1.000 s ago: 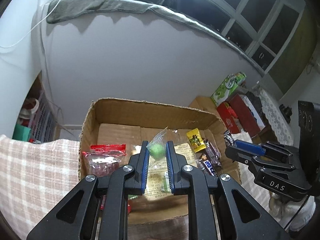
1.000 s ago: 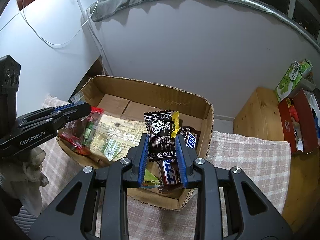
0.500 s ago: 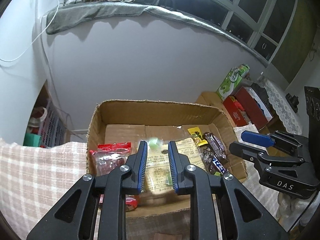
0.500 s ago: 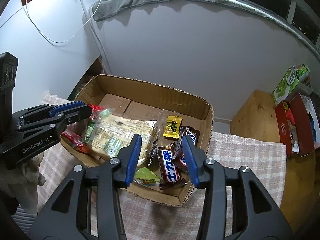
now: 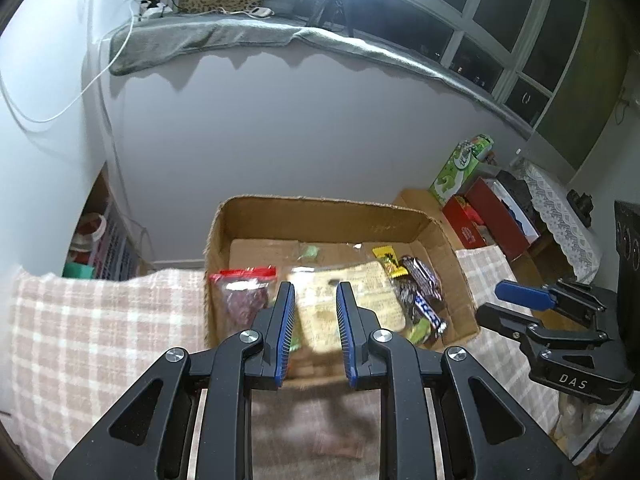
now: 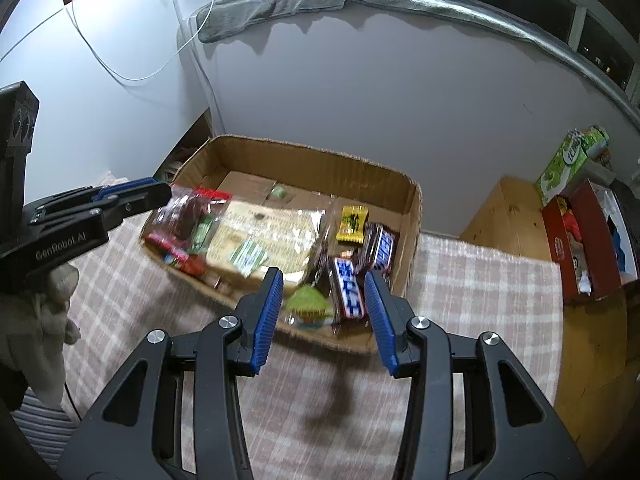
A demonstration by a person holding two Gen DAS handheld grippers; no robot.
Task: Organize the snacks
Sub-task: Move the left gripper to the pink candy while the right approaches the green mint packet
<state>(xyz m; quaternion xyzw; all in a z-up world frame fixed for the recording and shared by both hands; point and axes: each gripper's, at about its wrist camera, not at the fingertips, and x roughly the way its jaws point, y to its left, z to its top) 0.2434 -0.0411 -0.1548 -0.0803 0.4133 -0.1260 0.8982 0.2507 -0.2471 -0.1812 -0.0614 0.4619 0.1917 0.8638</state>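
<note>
Green candy (image 5: 309,252) dropped, blurred, into box (image 5: 320,205); left claw (image 5: 314,293) and right claw (image 6: 322,278) just opened, empty.

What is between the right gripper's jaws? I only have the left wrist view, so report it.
Observer: Nothing. The right gripper has just been opening its jaws; they stand apart and empty, pointing at the near corner of the cardboard box.
Operator: Tell me what shows between them.
Observer: A green-wrapped snack in that corner, lying beside a blue-labelled chocolate bar.
Operator: Now check my left gripper from the outside.
Observer: A gloved hand holds the left gripper. Its jaws have just been opening a little, nothing between them, and its tips show next to the red-topped bag.
</note>
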